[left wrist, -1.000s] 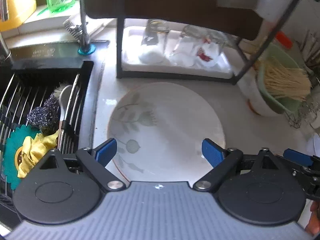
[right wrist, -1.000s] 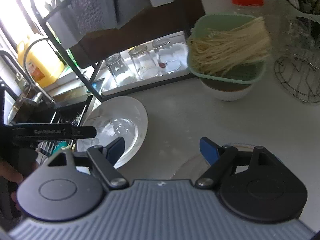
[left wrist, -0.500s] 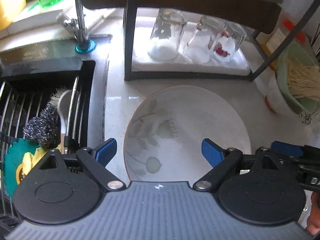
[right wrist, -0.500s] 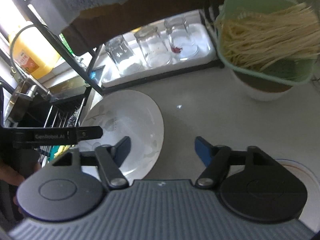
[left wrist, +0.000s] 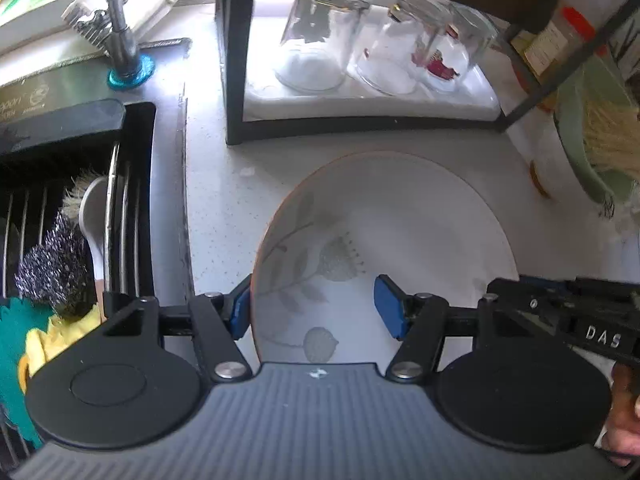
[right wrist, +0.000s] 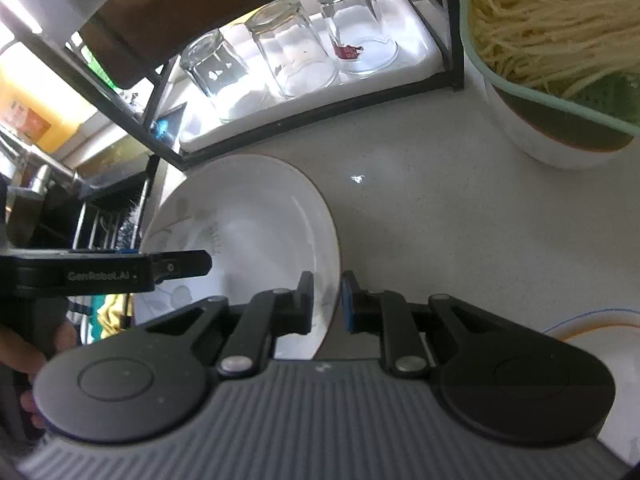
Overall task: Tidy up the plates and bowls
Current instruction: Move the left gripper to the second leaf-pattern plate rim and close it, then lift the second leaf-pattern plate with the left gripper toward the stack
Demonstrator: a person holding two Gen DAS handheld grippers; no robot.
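A white plate with a grey leaf pattern (left wrist: 400, 220) lies on the pale counter in front of a black rack; it also shows in the right wrist view (right wrist: 248, 216). My left gripper (left wrist: 312, 310) is open, its left finger outside the plate's left rim and its right finger over the plate. My right gripper (right wrist: 326, 300) is shut on the plate's right rim, one finger inside and one outside. A second white plate with an orange and blue rim (right wrist: 600, 344) lies at the right edge of the right wrist view.
The black rack (left wrist: 360, 124) holds upturned glasses (left wrist: 320, 40) on a white tray. A sink rack (left wrist: 120, 208) with scrubbers is to the left. A green colander of noodles (right wrist: 560, 40) sits on a white bowl to the right.
Both grippers have moved forward and down onto the plate. The right gripper has closed on the plate's right rim. The left gripper's fingers have narrowed around the left rim.
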